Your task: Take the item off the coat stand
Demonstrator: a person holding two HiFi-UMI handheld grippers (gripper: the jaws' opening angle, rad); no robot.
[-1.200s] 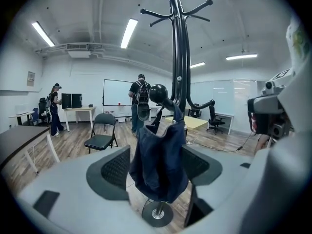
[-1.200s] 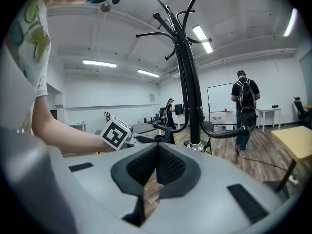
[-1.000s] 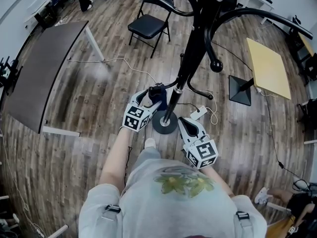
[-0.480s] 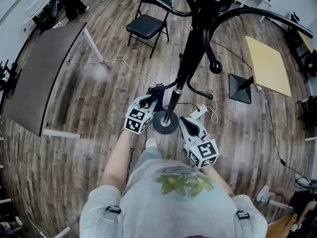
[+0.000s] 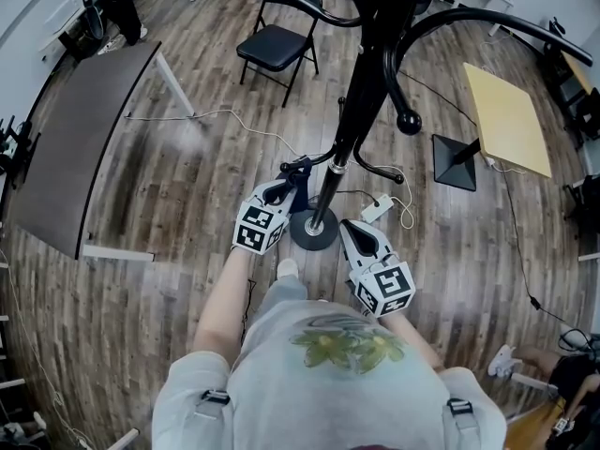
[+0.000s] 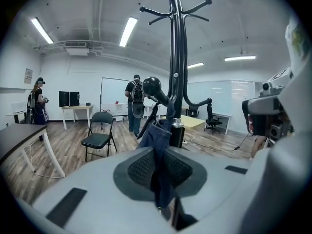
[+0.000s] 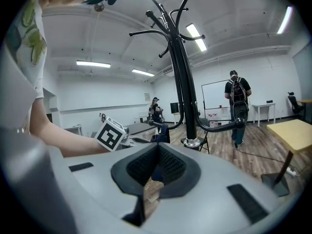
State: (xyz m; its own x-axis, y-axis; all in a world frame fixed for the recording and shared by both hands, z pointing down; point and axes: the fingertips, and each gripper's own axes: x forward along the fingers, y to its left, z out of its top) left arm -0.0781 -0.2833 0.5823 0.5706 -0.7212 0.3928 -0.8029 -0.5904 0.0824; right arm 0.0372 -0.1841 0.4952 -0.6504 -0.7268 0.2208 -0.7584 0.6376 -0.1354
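Note:
A black coat stand (image 5: 361, 73) rises from a round base (image 5: 312, 230) right in front of me. A dark blue cloth (image 5: 298, 172) hangs from one of its low hooks. My left gripper (image 5: 292, 181) reaches up to that hook; its jaws have just been closing and now pinch the cloth (image 6: 158, 145) between the pads. In the left gripper view the cloth runs down through the left gripper (image 6: 160, 172). My right gripper (image 5: 347, 228) waits beside the base, to the right of the pole. The right gripper (image 7: 155, 167) has its pads together with nothing between them.
A black folding chair (image 5: 277, 40) stands behind the coat stand. A long dark table (image 5: 80, 129) is at the left and a yellow table (image 5: 511, 125) at the right. A flat black stand base (image 5: 457, 167), a white power strip (image 5: 378, 211) and cables lie nearby. A person (image 6: 134, 104) stands far off.
The left gripper's jaws have closed onto the blue cloth; a second ago they stood wide around it. Neither hand has shifted. A person at the far left of the room has walked on.

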